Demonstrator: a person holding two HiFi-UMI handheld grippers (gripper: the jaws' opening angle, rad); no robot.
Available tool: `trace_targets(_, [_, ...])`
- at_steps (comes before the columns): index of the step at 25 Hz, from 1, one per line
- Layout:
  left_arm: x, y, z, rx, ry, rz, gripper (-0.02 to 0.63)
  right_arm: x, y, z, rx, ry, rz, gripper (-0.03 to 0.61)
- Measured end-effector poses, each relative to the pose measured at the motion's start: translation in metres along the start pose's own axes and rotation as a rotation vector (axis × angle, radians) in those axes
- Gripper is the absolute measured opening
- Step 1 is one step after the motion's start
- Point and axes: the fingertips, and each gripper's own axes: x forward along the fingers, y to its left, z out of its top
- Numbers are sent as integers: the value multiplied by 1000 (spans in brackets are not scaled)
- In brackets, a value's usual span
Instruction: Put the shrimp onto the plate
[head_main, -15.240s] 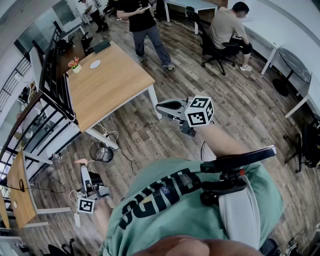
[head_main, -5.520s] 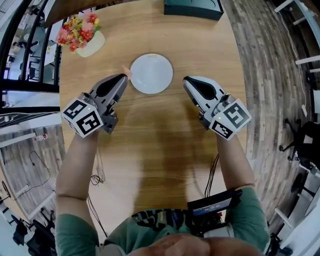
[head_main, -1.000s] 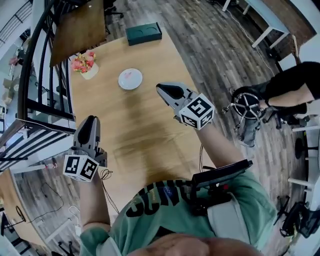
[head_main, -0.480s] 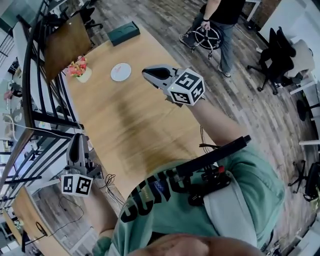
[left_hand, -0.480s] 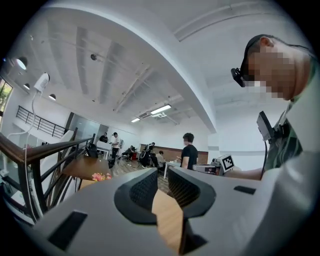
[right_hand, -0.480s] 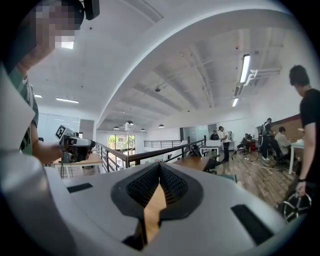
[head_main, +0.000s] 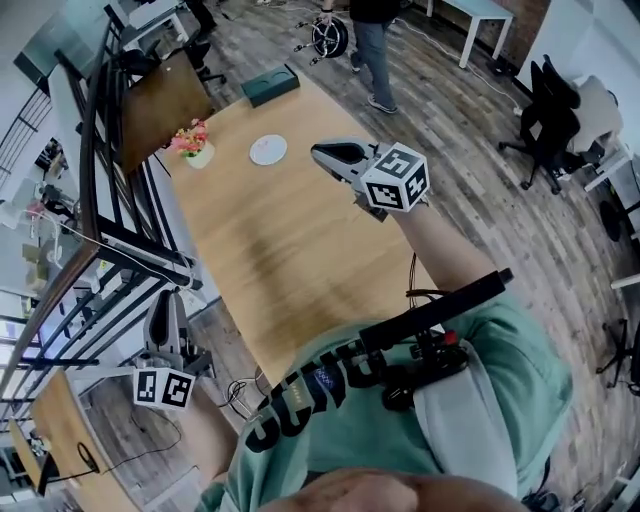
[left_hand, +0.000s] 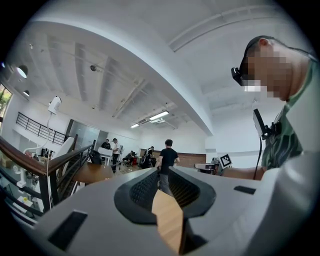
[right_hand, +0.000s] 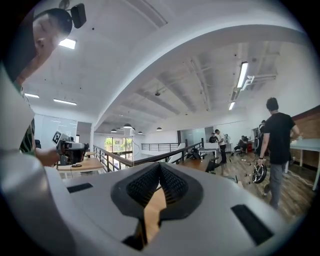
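Left hand-held gripper (head_main: 163, 300) closed, empty, had dropped beside the table (head_main: 270, 240) | right hand-held gripper (head_main: 320, 151) closed, empty, lifted | plate (head_main: 268, 150) far off, shrimp too small to see | task probably over

Left gripper (head_main: 161, 300) low, right gripper (head_main: 322, 153) high, both closed.

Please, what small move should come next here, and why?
Probably lower the right claw to rest: both claws hold nothing, the left claw hangs beside the table, and the plate lies far ahead of them.
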Motion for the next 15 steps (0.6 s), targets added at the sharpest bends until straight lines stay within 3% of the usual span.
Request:
trace_targets(7, [-49,-17,2,-30,-35,62,67,-41,19,14,16,-5,22,6])
trace_targets(15, [-45,-103,9,-11,-104,143,67,-130,-16,31,-29,-15,89,6])
